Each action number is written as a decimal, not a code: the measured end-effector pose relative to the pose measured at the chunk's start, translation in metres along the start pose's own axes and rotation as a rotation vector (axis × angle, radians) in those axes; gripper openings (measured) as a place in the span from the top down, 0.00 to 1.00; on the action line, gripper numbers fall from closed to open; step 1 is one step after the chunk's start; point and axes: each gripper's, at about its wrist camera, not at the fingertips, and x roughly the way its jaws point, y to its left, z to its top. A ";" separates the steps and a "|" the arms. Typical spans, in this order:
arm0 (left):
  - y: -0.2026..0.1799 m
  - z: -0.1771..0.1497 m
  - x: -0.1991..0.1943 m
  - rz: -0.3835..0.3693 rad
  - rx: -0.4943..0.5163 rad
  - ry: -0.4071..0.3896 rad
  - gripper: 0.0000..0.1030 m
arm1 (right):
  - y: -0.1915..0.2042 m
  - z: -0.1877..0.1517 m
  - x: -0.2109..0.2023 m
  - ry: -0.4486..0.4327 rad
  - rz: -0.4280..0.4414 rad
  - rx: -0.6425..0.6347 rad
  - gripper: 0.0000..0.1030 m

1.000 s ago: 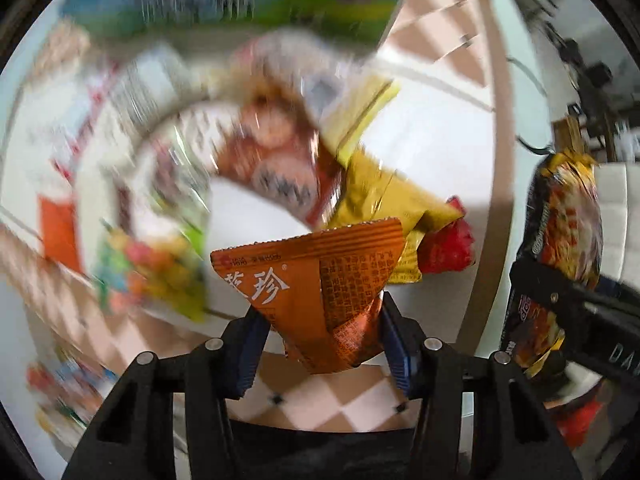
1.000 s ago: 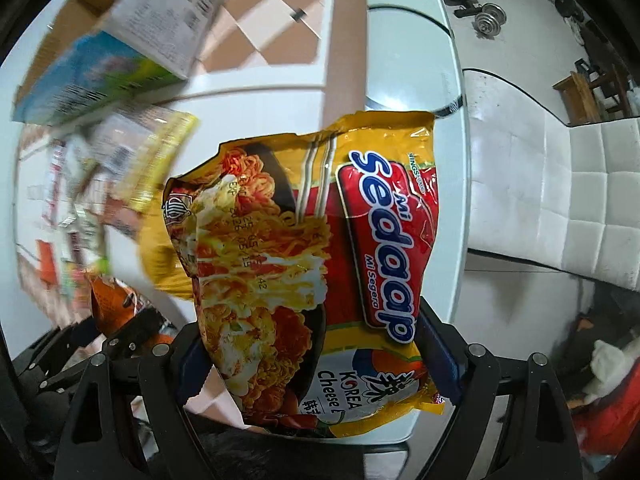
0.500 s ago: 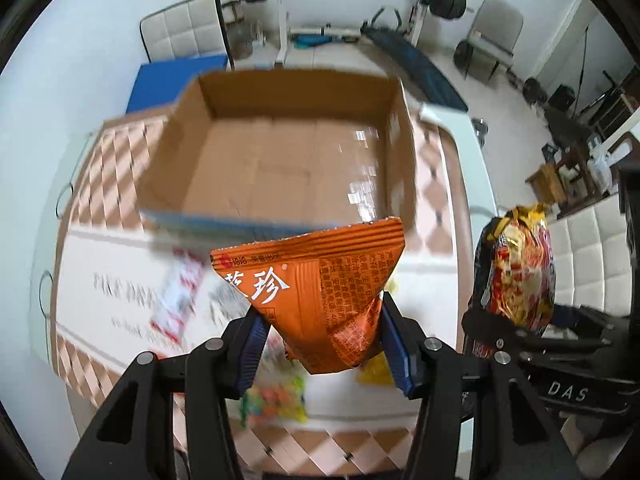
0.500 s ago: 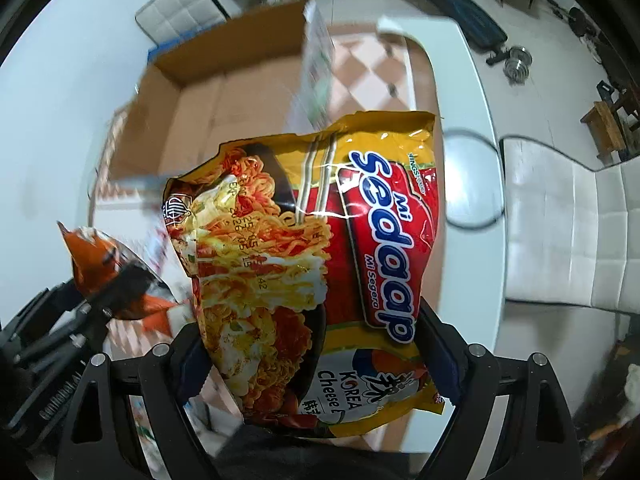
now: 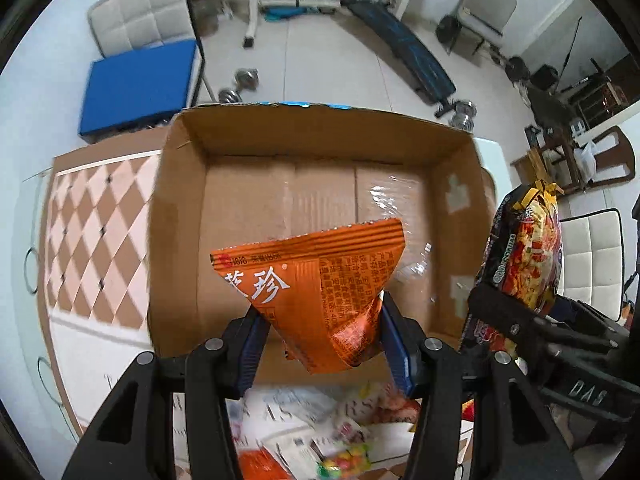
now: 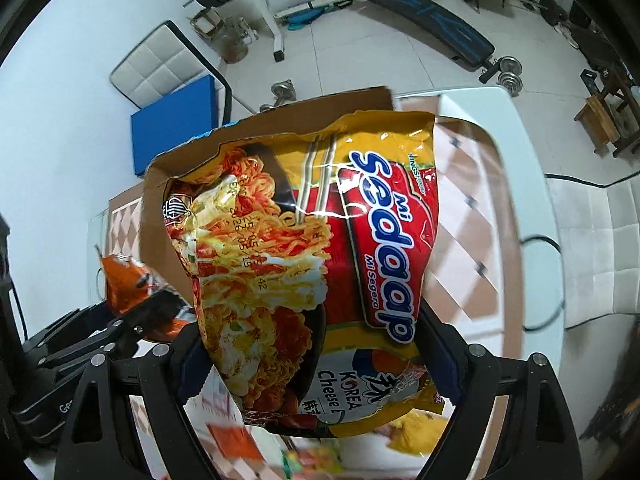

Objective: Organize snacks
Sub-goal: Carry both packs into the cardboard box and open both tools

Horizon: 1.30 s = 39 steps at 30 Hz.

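My left gripper [image 5: 320,344] is shut on an orange snack packet [image 5: 316,280] and holds it over the near edge of an open, empty cardboard box [image 5: 248,216]. My right gripper [image 6: 316,356] is shut on a yellow and red Mi Sedaap noodle packet [image 6: 320,248], held up in front of the same box [image 6: 160,216]. The noodle packet also shows at the right of the left wrist view [image 5: 524,248]. The orange packet shows at the left of the right wrist view [image 6: 128,284]. Loose snacks [image 5: 320,436] lie on the table below both grippers.
The box stands on a table with a checkered cloth [image 5: 92,232]. Beyond it are a blue mat [image 5: 136,84], white chairs [image 5: 144,16] and a weight bench [image 5: 400,52]. A white chair [image 6: 592,248] stands at the right.
Both grippers swung up from the snack pile toward the cardboard box, which now sits closer and fills the view. Both packets stay gripped.
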 end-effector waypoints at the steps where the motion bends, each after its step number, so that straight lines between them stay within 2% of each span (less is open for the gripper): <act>1: 0.005 0.010 0.009 -0.007 0.004 0.022 0.51 | -0.002 -0.002 0.004 0.008 -0.012 0.000 0.12; 5: 0.021 0.042 0.051 -0.012 0.022 0.117 0.51 | -0.009 -0.003 0.023 0.054 -0.058 0.004 0.12; 11: 0.033 0.065 0.098 -0.055 0.046 0.242 0.51 | -0.022 0.004 0.054 0.124 -0.115 -0.018 0.12; 17: 0.029 0.077 0.119 -0.030 0.111 0.291 0.50 | -0.024 0.011 0.075 0.178 -0.129 -0.024 0.12; 21: 0.027 0.079 0.119 -0.033 0.092 0.283 0.48 | -0.016 0.011 0.082 0.203 -0.161 -0.029 0.12; 25: 0.030 0.077 0.116 -0.004 0.084 0.259 0.35 | -0.006 0.015 0.085 0.210 -0.186 -0.021 0.09; 29: 0.039 0.077 0.109 -0.032 0.059 0.242 0.26 | 0.008 0.018 0.076 0.184 -0.199 -0.037 0.02; 31: 0.043 0.076 0.103 -0.036 0.051 0.224 0.19 | 0.013 0.018 0.069 0.168 -0.209 -0.040 0.02; 36: 0.048 0.068 0.077 -0.068 0.040 0.154 0.19 | 0.026 0.007 0.050 0.151 -0.223 -0.058 0.02; 39: 0.048 0.058 0.057 -0.043 0.030 0.086 0.19 | 0.025 -0.009 0.037 0.137 -0.226 -0.062 0.02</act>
